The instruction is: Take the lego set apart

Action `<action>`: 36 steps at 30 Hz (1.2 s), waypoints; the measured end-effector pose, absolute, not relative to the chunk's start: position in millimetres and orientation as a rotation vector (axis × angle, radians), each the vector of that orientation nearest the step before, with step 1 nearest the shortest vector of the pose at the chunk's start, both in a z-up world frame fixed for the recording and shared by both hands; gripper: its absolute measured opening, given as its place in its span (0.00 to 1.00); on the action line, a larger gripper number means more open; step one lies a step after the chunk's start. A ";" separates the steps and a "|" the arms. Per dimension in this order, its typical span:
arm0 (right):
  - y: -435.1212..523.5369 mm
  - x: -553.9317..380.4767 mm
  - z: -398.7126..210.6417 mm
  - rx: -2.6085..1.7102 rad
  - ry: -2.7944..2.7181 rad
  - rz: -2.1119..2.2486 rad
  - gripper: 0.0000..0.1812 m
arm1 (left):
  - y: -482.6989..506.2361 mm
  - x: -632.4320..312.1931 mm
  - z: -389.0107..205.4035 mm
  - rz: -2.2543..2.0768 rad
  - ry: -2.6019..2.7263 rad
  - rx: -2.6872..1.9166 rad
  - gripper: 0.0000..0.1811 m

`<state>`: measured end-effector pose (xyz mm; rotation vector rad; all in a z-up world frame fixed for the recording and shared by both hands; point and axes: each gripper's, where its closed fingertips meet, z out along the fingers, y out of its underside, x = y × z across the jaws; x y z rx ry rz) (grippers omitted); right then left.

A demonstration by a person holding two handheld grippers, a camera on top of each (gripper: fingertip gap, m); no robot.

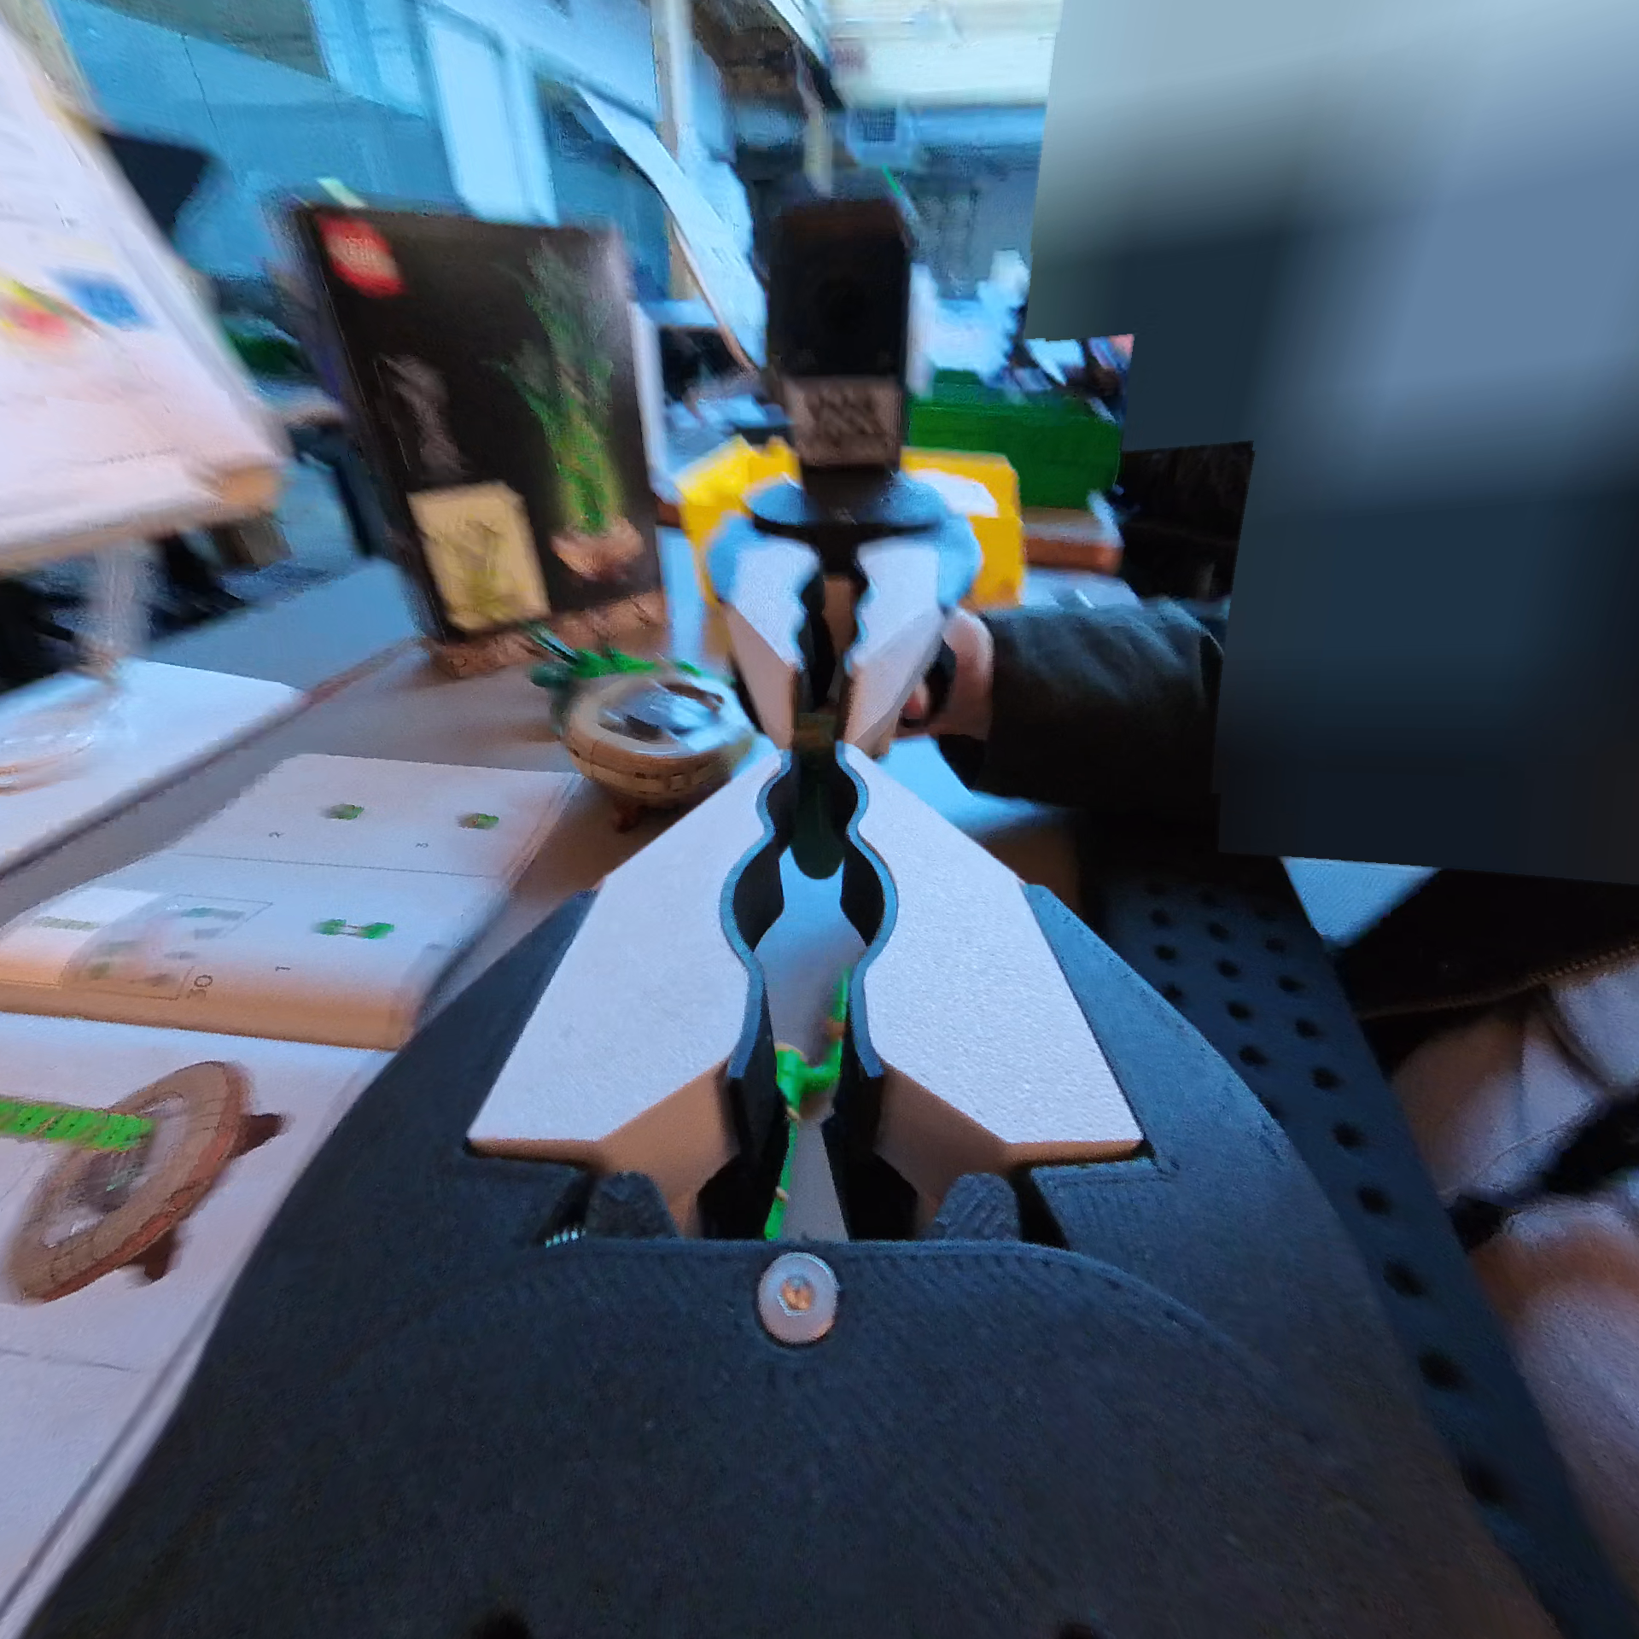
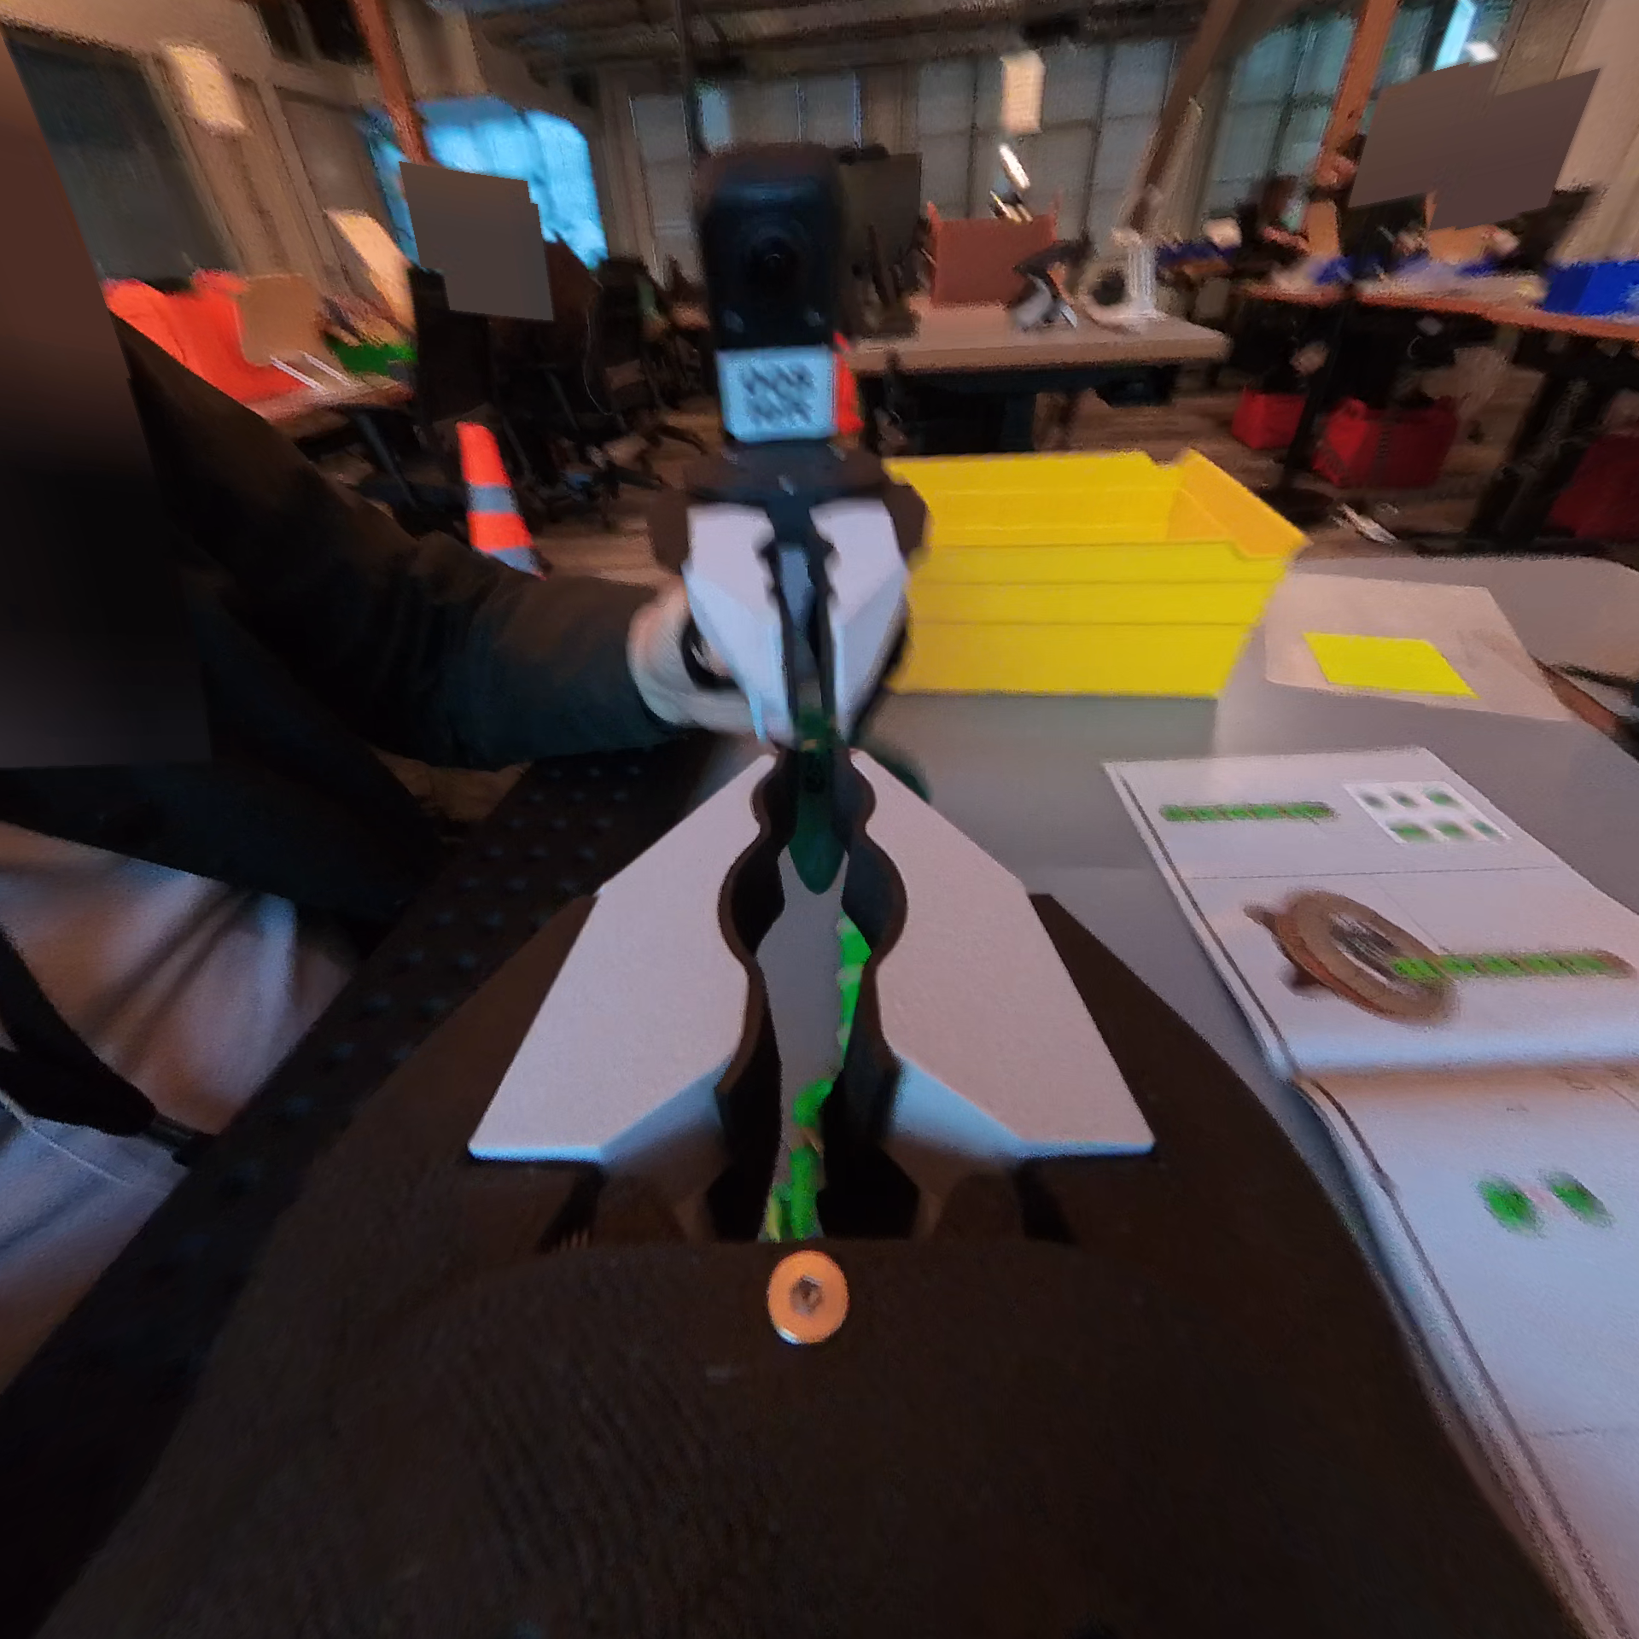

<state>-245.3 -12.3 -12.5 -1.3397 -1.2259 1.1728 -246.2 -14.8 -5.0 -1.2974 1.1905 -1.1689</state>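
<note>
My two grippers meet tip to tip above the table. In the left wrist view, my left gripper is shut on a dark green lego stem piece, and my right gripper grips the same piece from the far side. In the right wrist view, my right gripper is shut on the dark green piece, facing my left gripper. Bright green lego parts show through the finger gap below; whether they are attached is unclear. The round tan lego pot stands on the table behind, to the left.
A dark lego box stands upright behind the pot. An open instruction booklet lies on the left, and shows at right in the right wrist view. Yellow bins stand beyond. A person's sleeve reaches in. My two grippers' fingertips are within a few centimetres of each other.
</note>
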 end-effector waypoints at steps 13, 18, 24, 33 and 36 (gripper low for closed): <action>9.8 -217.9 -24.7 -1.520 -1.124 1.199 0.03 | -11.9 -259.7 7.7 -1.615 1.003 -1.314 0.03; 6.5 -237.1 -88.4 -1.733 -1.414 0.827 0.04 | 4.6 -264.1 3.9 -1.803 0.831 -1.400 0.03; 6.2 -246.0 -122.6 -1.814 -1.507 0.737 0.11 | 15.4 -267.5 1.6 -2.030 0.646 -1.434 0.03; 19.4 -259.7 -20.8 -1.517 -0.993 1.117 0.21 | 18.1 -259.5 -4.2 -2.009 0.626 -1.460 0.02; 23.2 -261.2 -18.8 -1.462 -1.048 0.825 0.17 | 24.3 -259.0 -6.6 -1.961 0.590 -1.473 0.03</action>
